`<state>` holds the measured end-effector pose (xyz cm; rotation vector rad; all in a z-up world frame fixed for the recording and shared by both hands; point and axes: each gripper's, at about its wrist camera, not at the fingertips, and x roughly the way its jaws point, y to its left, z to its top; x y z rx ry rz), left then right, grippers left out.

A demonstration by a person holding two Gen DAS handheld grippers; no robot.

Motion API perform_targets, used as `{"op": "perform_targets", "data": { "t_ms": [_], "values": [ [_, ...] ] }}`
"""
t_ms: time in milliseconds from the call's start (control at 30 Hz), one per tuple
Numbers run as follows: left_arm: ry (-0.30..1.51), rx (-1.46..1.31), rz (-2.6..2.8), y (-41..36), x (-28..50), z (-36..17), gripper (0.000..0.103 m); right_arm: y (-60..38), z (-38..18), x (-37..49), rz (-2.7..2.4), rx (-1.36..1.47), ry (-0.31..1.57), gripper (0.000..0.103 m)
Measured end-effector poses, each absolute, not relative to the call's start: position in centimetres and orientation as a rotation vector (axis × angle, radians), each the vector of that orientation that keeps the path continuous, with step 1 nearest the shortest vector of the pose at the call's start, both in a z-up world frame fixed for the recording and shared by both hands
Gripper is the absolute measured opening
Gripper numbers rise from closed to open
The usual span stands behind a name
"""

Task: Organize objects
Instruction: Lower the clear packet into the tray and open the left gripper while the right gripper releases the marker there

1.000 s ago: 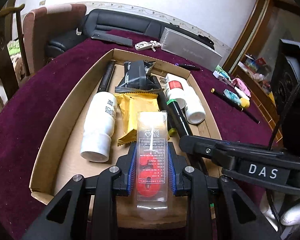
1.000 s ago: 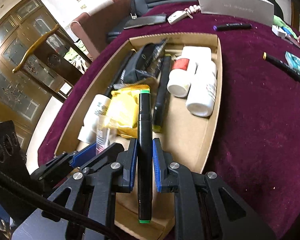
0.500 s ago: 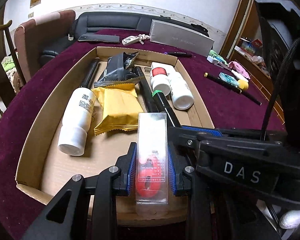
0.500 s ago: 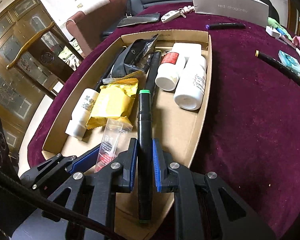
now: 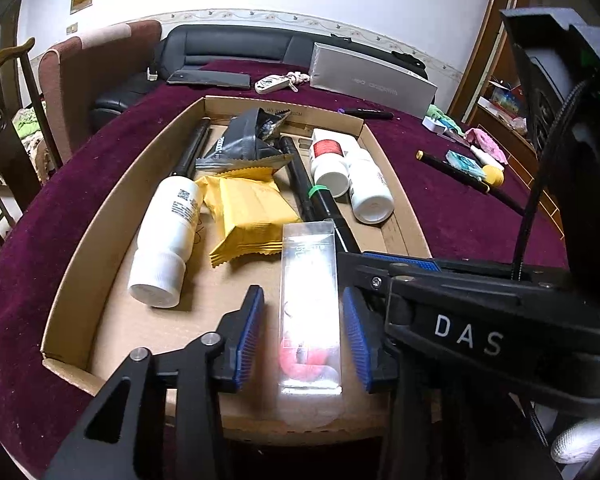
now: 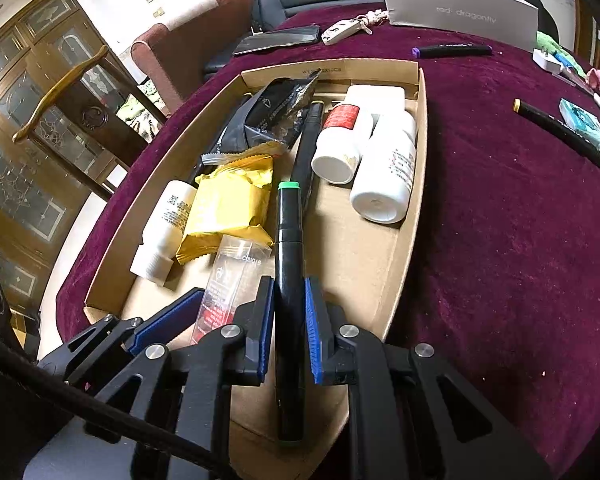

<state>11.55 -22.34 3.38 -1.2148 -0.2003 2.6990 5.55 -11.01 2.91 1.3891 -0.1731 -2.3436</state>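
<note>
The left claw (image 5: 302,330) is opening, releasing the clear packet (image 5: 309,312) it was gripping. The right claw (image 6: 289,330) is still clamping the black marker (image 6: 289,280).

clear packet (image 5: 309,312) glare-blurred, black marker (image 6: 289,312) partly behind fingers (image 6: 265,328)

Big white letters "DAS" stand on the black gripper (image 5: 468,334) at the lower right of the left wrist view. The grey box (image 6: 460,12) at the top of the right wrist view says "red dragonfly". Other labels are too small to read.
</note>
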Motion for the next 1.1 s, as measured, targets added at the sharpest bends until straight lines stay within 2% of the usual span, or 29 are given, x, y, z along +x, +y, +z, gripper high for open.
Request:
{"op": "perform_targets", "data": {
  "t_ms": [100, 233, 300, 500, 1100],
  "values": [
    [-0.2, -1.206, 2.71, -22.4, 11.8, 3.7, 0.044, -10.9, 3.0, 5.6, -2.348, 1.386, -0.181, 0.016],
    [-0.199, -1.189, 2.72, -22.4, 12.1, 4.2, 0.047, -10.4, 3.3, 5.6, -2.366, 1.377, -0.201, 0.027],
    [-0.191, -1.182, 2.724, -22.2, 12.3, 4.5, 0.05, -10.1, 3.5, 5.6, -2.368, 1.37, -0.226, 0.029],
    [-0.15, -1.157, 2.738, -21.5, 13.0, 5.5, 0.05, -9.4, 4.4, 6.2, -2.374, 1.331, -0.254, 0.037],
    [0.023, -1.05, 2.774, -17.1, 16.1, 9.0, 0.05, -3.8, 7.5, 9.8, -2.459, 1.2, -0.346, 0.042]
  ]
}}
